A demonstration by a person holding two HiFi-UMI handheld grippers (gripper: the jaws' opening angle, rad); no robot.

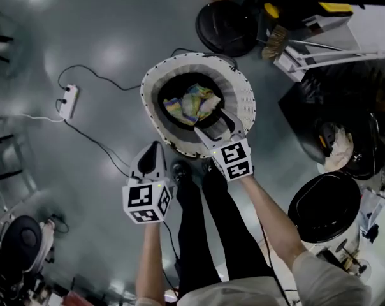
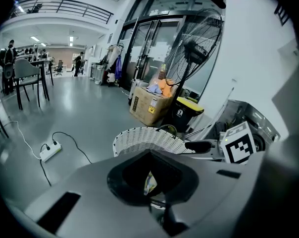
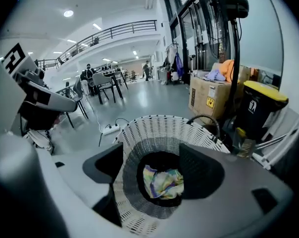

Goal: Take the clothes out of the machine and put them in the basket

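Down at the bottom of the basket lies a many-coloured cloth, already out of the machine, where a pale bundle seems to wait at the dark opening. Over the basket's near rim hangs the right gripper, its jaws wide apart and holding nothing; the cloth shows between them only from well below. Just outside that rim sits the left gripper, jaws drawn together, with a thin pale sliver in the slit that I cannot identify. Trouble, as I judge it, starts with the woven rim: an open jaw lifted carelessly could hook it and tip the basket, spilling the cloth. A nudge from the left gripper could shove the basket aside. Near the person's feet runs a cable from a power strip, so turning toward the machine could snag a foot. Since machine and basket stand apart, a loosely pinched garment could drop on the floor between them
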